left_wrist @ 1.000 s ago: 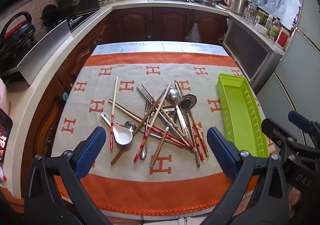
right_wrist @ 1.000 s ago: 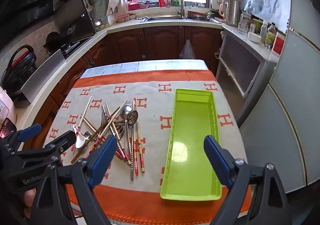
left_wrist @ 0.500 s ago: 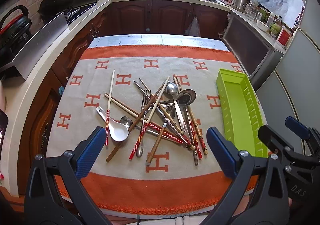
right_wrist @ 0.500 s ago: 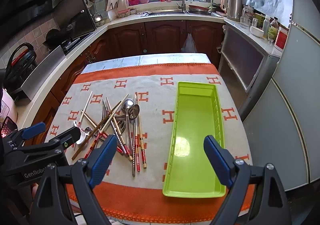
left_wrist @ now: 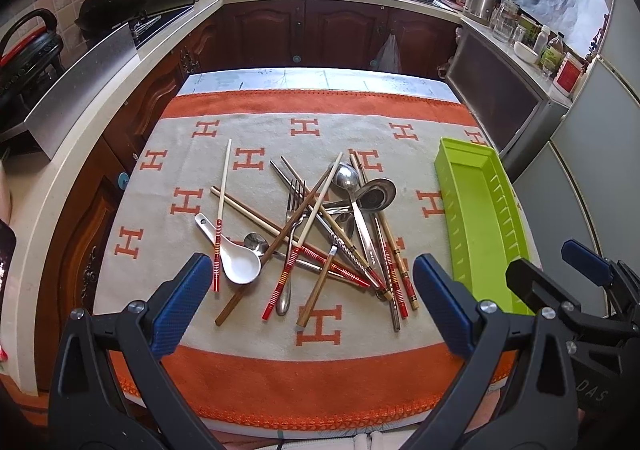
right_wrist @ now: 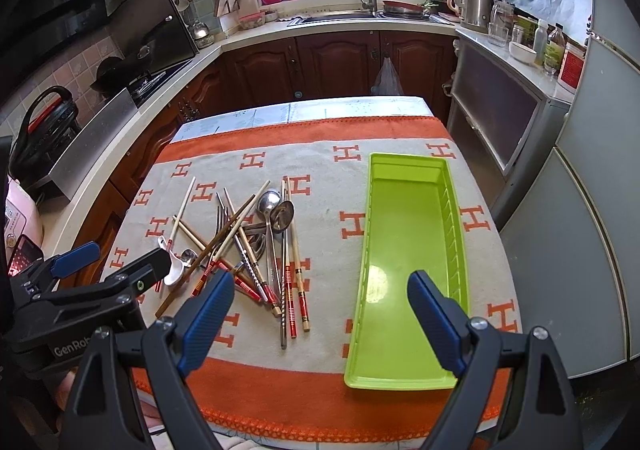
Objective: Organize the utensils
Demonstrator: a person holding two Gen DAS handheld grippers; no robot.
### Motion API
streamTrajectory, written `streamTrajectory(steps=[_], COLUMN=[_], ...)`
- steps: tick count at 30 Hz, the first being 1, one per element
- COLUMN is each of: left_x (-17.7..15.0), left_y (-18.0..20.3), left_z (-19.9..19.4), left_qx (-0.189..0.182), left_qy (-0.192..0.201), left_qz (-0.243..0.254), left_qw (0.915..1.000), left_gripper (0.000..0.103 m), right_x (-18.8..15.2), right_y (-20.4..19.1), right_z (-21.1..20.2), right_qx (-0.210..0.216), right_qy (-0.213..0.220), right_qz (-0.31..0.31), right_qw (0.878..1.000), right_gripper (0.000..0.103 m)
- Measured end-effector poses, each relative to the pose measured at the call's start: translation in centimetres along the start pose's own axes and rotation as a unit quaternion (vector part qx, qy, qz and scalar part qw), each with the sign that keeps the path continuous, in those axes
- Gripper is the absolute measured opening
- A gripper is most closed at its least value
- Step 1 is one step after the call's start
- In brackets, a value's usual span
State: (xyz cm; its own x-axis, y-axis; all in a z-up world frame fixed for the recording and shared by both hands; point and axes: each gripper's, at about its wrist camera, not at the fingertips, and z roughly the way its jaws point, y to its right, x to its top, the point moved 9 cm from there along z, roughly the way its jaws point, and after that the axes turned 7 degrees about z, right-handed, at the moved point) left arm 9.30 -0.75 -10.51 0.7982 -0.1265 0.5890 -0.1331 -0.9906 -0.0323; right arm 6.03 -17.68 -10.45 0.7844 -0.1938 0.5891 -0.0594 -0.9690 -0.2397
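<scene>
Over the tabletop's (left_wrist: 256, 77) near edge, the left tool (left_wrist: 308, 302) hung with its blue pads spread wide and nothing between them, poised above the orange border of the H-patterned cloth (left_wrist: 316, 366). Just ahead of its left pad lay the white ceramic spoon (left_wrist: 236, 264), bowl toward the near edge, with a red-banded white chopstick (left_wrist: 221, 215) lying across its handle and running toward the far edge. Right of that sat the big tangle — the utensil pile (left_wrist: 332, 238) at the middle of the cloth: a fork (left_wrist: 294, 197), wooden and red-tipped chopsticks crossing every which way, and two steel spoons (left_wrist: 362, 189) with bowls toward the far side. None of it was touched by either tool. Further right, well apart from the pile, the long green tray (right_wrist: 404, 262) lay along the right edge of the tabletop, lengthwise from near to far, nothing inside it. And over the tray's near end, the right tool (right_wrist: 320, 310) hovered, jaws gaping just as wide, gripping nothing, its right pad above the tray and its left pad near the pile's near ends.
</scene>
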Motion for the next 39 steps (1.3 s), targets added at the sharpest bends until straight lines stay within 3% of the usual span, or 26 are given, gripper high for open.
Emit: streamTrajectory(steps=[13,39], left_x=[-0.6,-1.4], left_y=[-0.7,-2.4], left_z=[-0.2,-0.5], left_qx=[-0.008,-0.033], left_qy=[0.004,0.009], left_qz=[0.018,0.01], left_qw=[0.9998,0.9994], left_gripper=[0.1,0.1], right_x=[-0.5,-1.5], right_y=[-0.2,-1.9], right_z=[-0.6,-1.7], right_qx=[-0.019,-0.046], right_qy=[0.001,0.01], right_qz=[0.023,0.025], right_qw=[1.0,0.999], right_gripper=[0.089,0.089])
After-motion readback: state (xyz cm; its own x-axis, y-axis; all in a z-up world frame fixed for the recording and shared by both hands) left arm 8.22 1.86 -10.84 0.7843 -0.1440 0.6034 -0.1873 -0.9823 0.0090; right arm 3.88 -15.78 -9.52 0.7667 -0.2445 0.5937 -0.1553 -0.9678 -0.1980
